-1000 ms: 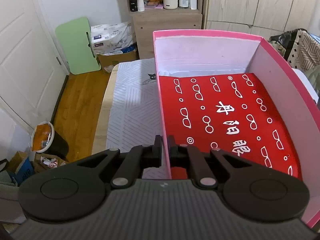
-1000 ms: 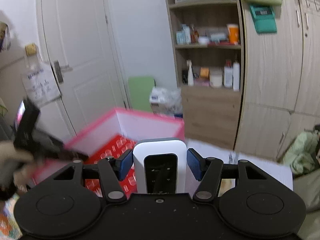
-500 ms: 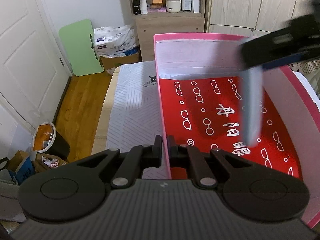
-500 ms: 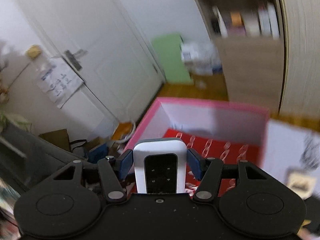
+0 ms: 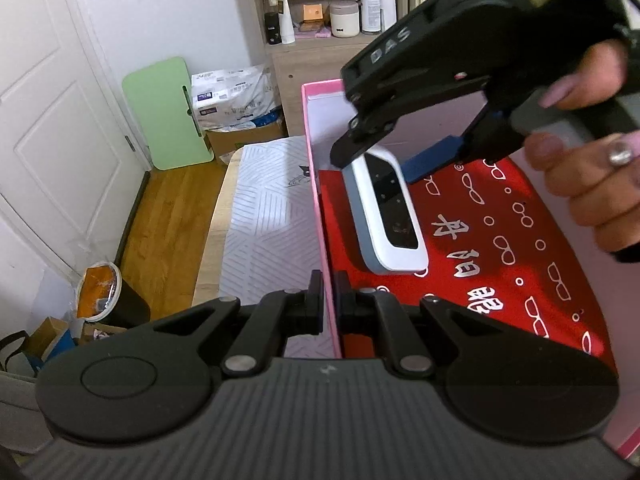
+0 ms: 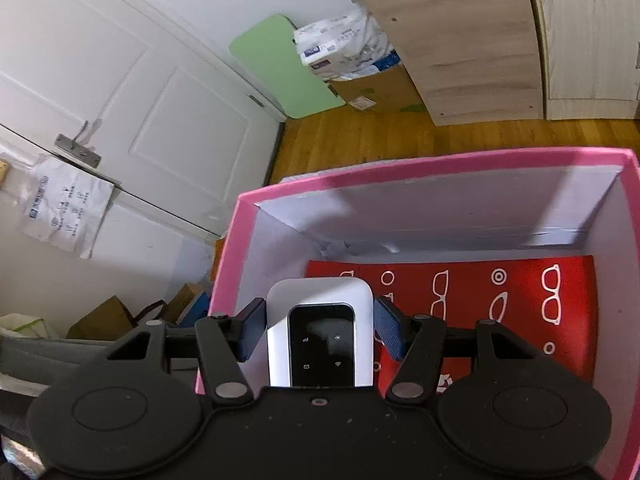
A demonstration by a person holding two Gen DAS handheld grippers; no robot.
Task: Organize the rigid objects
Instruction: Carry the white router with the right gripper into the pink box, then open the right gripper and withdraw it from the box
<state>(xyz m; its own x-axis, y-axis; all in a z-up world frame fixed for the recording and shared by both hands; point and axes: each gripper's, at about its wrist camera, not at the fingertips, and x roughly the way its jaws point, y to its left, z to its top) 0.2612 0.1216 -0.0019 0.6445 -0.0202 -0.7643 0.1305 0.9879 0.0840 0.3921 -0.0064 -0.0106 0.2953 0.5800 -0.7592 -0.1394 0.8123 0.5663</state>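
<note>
A pink box point(image 5: 316, 216) with a red patterned sheet point(image 5: 500, 240) on its floor stands on a table. My left gripper point(image 5: 329, 312) is shut on the box's left wall. My right gripper point(image 6: 320, 328) holds a white pocket device with a black screen point(image 6: 320, 332) between its blue pads, inside the box near its left wall. In the left wrist view the device point(image 5: 386, 216) hangs tilted just above the red sheet, under the right gripper point(image 5: 384, 160).
A white patterned mat point(image 5: 272, 216) covers the table left of the box. A green board point(image 5: 168, 112) and a paper pack point(image 5: 236, 96) lean by the wall. A white door point(image 6: 120, 120), a wooden cabinet point(image 6: 460, 40) and a bin point(image 5: 108, 296) stand around.
My right gripper has swung down over the box and lowered the white device into it near the left wall. My left gripper has stayed shut on the box wall.
</note>
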